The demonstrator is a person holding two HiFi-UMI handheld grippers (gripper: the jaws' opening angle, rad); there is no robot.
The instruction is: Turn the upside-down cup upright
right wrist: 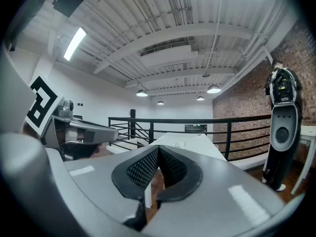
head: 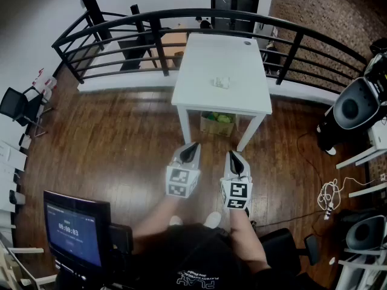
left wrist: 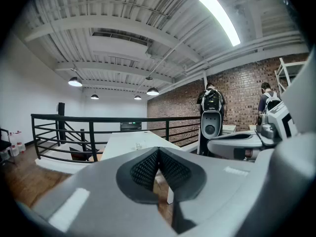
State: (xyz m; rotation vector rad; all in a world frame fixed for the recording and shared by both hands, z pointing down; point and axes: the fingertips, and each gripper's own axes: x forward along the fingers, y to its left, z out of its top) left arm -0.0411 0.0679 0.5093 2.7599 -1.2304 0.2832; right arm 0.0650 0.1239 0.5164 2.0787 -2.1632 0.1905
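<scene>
A small clear cup rests near the middle of a white table some way ahead of me; in the left gripper view the cup is a tiny speck on the tabletop, and in the right gripper view the cup is just as small. My left gripper and right gripper hover side by side over the wooden floor, short of the table's near edge. Both have their jaws pressed together with nothing between them. The left gripper and right gripper each point toward the table.
A black railing curves behind the table. A box of green items sits under it. A monitor stands at my lower left, chairs at far left, and grey machines with cables at right. Two people with backpacks stand by the brick wall.
</scene>
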